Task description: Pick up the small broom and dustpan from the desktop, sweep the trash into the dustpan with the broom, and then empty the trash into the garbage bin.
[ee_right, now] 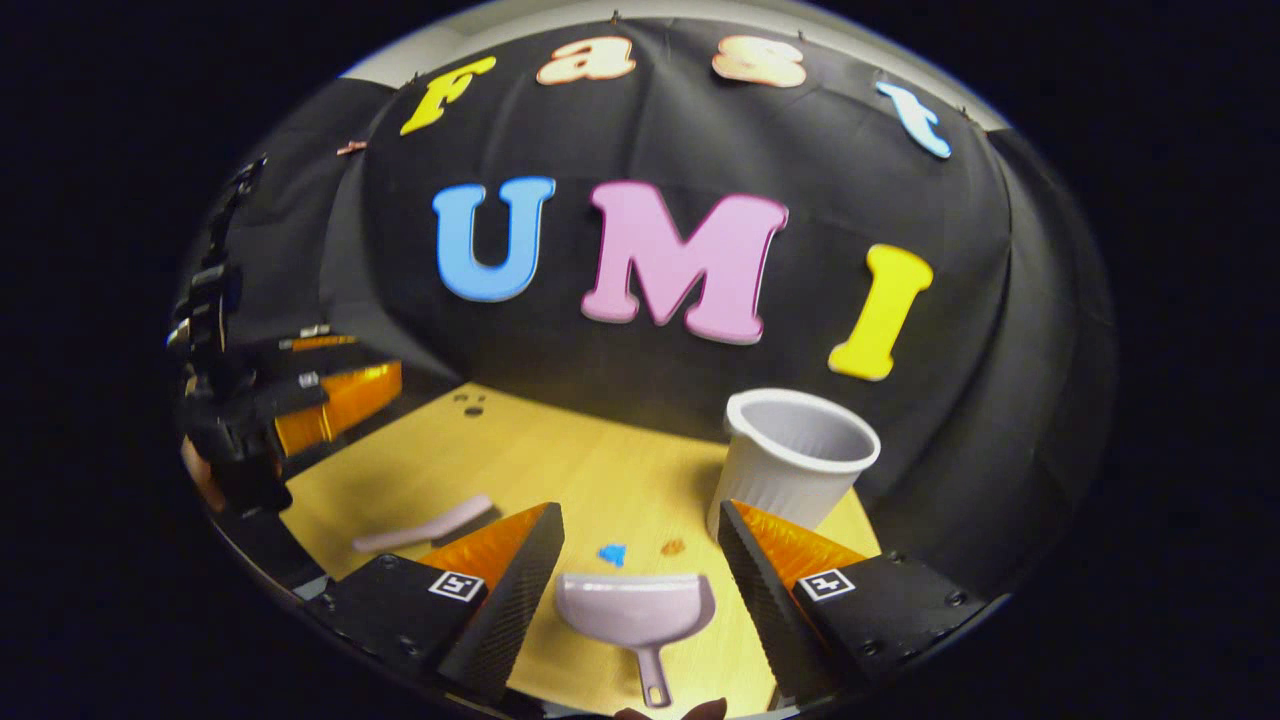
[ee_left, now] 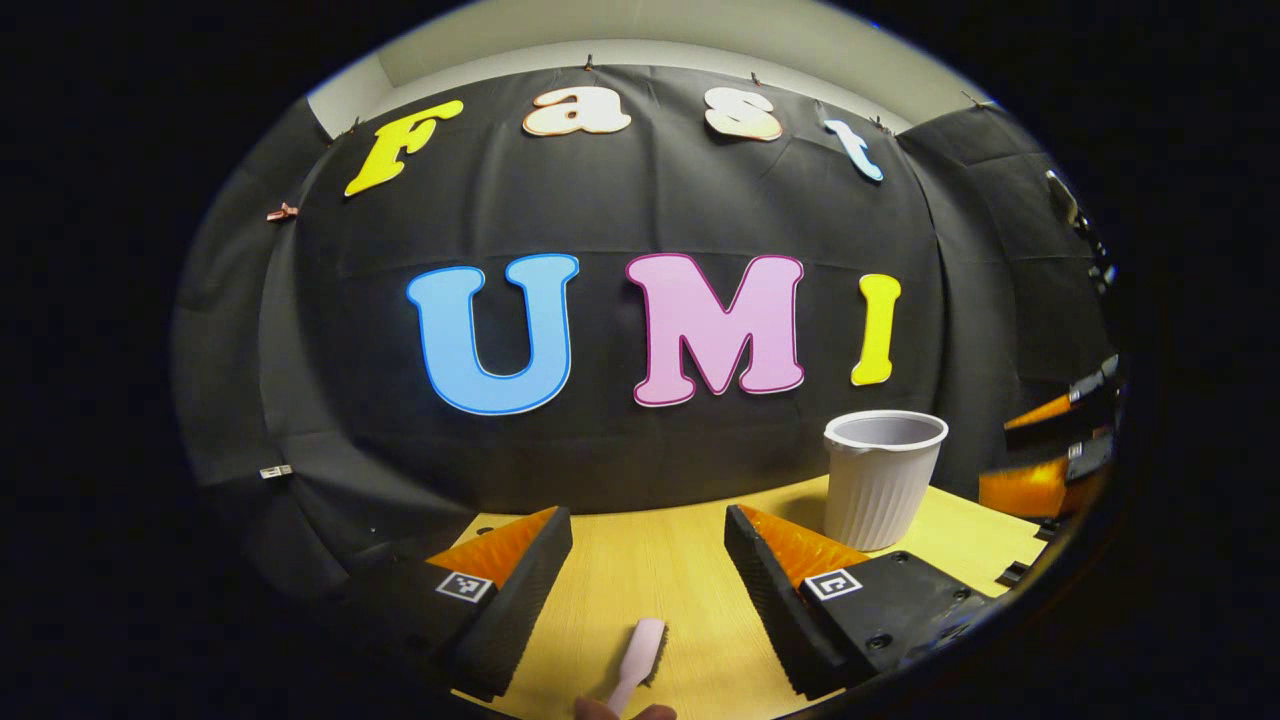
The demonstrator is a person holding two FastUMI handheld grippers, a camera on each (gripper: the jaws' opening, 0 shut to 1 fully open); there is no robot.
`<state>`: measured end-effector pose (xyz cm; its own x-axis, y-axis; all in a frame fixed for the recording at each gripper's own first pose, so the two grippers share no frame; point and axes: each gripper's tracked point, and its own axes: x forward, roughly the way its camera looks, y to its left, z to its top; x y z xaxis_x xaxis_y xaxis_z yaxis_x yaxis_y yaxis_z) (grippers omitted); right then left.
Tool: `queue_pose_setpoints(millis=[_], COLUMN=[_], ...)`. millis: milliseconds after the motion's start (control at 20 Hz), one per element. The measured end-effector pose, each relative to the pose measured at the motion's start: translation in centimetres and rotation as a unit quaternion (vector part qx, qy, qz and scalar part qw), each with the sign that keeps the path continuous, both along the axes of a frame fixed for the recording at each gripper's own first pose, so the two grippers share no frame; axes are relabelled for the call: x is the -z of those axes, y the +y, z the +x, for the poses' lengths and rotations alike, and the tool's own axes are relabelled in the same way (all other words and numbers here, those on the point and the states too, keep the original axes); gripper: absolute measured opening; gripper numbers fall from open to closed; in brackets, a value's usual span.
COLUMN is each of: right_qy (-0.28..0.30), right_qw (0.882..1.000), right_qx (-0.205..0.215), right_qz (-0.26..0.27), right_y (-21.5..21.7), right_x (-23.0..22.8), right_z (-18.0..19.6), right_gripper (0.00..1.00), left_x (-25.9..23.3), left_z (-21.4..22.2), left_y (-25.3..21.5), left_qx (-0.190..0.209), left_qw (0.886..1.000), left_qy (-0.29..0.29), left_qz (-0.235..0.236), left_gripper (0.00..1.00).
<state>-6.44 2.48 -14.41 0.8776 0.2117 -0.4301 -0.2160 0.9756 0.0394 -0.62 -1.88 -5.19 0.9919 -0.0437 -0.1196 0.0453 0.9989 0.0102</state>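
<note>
In the left gripper view, the left gripper point(ee_left: 648, 590) hangs above the pale wooden desktop point(ee_left: 660, 570) with its two fingers spread wide and nothing between them. The small pink plastic broom point(ee_left: 640, 660) lies flat on the desktop right under the gap, a little nearer the camera than the fingertips. Its long side runs almost straight away from the gripper, tipped a bit to the right. To the gripper's front right stands the ribbed white plastic garbage bin point(ee_left: 880, 480). In the right gripper view, the right gripper point(ee_right: 640, 580) is wide open too and holds nothing. The pink plastic dustpan point(ee_right: 637, 608) lies flat between its fingers, its wide mouth facing away and its thin handle point(ee_right: 652, 672) pointing back at the gripper. Just past the mouth sit the trash bits, a blue scrap point(ee_right: 611, 553) and a brown crumb point(ee_right: 672, 547). So the left gripper is nearer the broom and the right one nearer the dustpan. Each likely needs to drop straight down and squeeze.
</note>
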Motion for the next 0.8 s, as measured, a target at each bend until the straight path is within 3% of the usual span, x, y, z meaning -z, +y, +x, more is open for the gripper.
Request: queue_pose_setpoints(millis=[150, 350, 550, 800], right_qy=[0.117, 0.234, 0.31, 0.364], right_qw=[0.993, 0.972, 0.95, 0.93], right_qx=[-0.016, -0.014, -0.024, -0.025], right_qz=[-0.009, -0.017, -0.038, -0.036], right_y=[-0.9, -2.1, -2.3, -0.9], right_x=[7.7, 15.7, 22.4, 28.2], right_z=[-3.0, -5.7, -5.9, -5.2], right_gripper=[0.96, 0.94, 0.92, 0.91], left_x=[0.6, 0.7, 0.8, 1.2], left_z=[0.2, 0.0, -0.3, -0.9], left_y=[0.4, 0.6, 0.8, 1.1], left_qx=[-0.007, -0.014, -0.023, -0.033], left_qw=[1.0, 1.0, 0.999, 0.999], left_qy=[0.008, 0.005, 0.007, 0.011], left_qz=[0.003, 0.014, 0.023, 0.036], left_gripper=[0.98, 0.97, 0.97, 0.97])
